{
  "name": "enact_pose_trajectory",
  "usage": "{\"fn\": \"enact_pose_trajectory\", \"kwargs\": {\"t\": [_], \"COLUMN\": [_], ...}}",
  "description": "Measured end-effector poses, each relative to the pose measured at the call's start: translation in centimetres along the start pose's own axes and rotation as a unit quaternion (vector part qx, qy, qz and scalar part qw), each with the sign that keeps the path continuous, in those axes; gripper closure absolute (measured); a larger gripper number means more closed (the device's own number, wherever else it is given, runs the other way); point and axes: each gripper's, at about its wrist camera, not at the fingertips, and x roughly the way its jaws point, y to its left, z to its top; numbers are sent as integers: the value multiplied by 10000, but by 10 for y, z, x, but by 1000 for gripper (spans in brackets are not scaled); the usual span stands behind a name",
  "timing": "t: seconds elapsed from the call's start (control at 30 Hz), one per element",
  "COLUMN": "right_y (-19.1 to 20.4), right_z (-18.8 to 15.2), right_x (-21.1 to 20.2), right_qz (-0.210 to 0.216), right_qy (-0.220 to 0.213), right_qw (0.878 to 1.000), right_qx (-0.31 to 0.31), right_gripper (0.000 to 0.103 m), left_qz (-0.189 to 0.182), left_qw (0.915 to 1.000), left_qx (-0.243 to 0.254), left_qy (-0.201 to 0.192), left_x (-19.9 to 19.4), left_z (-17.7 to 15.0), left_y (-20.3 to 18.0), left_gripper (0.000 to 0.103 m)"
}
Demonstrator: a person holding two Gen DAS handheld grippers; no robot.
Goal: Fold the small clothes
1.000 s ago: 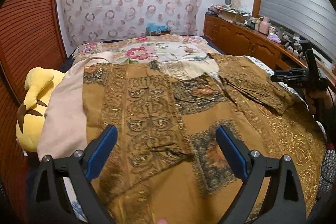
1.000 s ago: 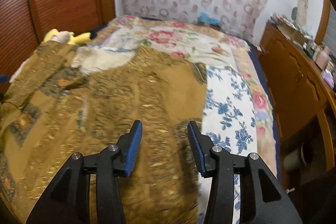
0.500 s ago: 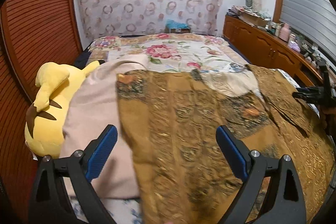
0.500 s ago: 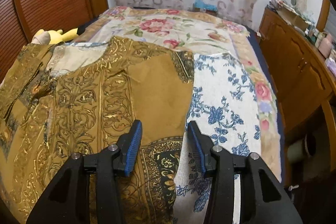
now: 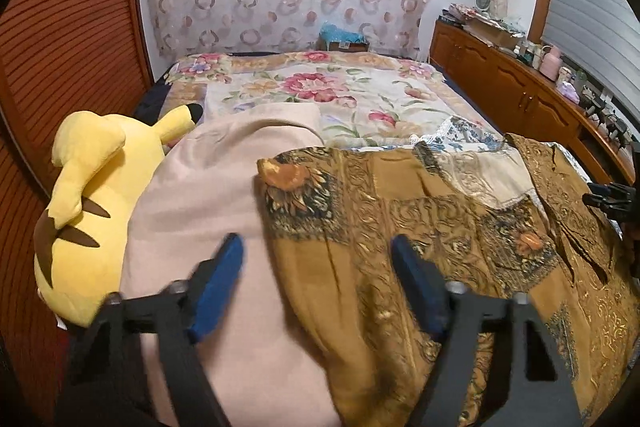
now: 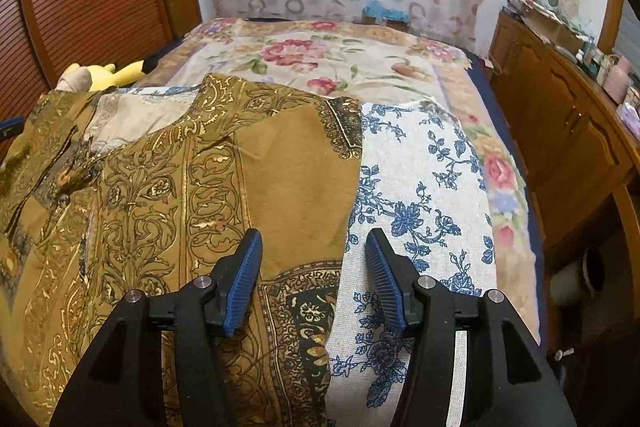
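Now both grippers gape empty over the ochre patterned garment [image 6: 168, 195] spread flat across the bed [image 6: 432, 163], the right gripper [image 6: 314, 279] straddling its right side edge, the left gripper [image 5: 316, 287] just above its left one.

You see an ochre garment [image 6: 280, 179] with gold scrollwork, a blue-floral white cloth [image 6: 420, 195], and a yellow Pikachu plush [image 5: 92, 195].

Bed [image 5: 352, 99] carries ochre patterned garment [image 6: 280, 171], beige cloth [image 5: 208, 187], yellow plush [image 5: 88, 195].
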Motion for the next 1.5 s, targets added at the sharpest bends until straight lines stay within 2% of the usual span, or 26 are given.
{"fn": "enact_pose_trajectory", "kwargs": {"t": [0.07,0.1,0.23,0.57,0.73,0.8,0.9,0.93,0.97,1.0,1.07,1.33,1.5], "right_y": [1,0,3,-3,-10,-11,-6,-2,1,5,14,52,70], "right_z": [0,0,2,22,41,45,51,52,52,53,52,48,46], "right_x": [0,0,3,15,31,34,38,38,37,35,25,-49,-84], "right_qz": [3,6,26,32,171,181,257,298,309,337,316,57,45], "right_qy": [2,1,16,198,235,243,238,244,251,249,51,-934,-1251], "right_qw": [10000,10000,10000,9998,9996,9995,9992,9989,9987,9984,9984,9936,9890], "right_qx": [0,-1,-15,-44,-72,-98,-198,-262,-326,-375,-463,-637,-787], "right_gripper": [47,47,44,42,43,48,69,78,96,100,100,101,101], "left_qz": [-52,-78,-163,-341,-279,-255,-182,-186,-212,-262,-242,-358,-426], "left_qw": [10000,9999,9997,9993,9995,9996,9998,9998,9997,9996,9996,9989,9975], "left_qx": [-50,-71,-168,-163,-120,-132,-60,-23,-4,17,59,191,278], "left_qy": [35,43,53,13,47,77,112,99,87,75,94,-230,-497], "left_x": [7,9,16,15,15,16,17,16,15,13,10,-20,-46], "left_z": [3,4,10,14,15,15,15,15,14,14,14,12,10], "left_y": [6,9,16,15,12,12,9,7,7,5,2,-12,-23], "left_gripper": [50,53,56,80,81,81,81,82,91,95,99,101,101]}}
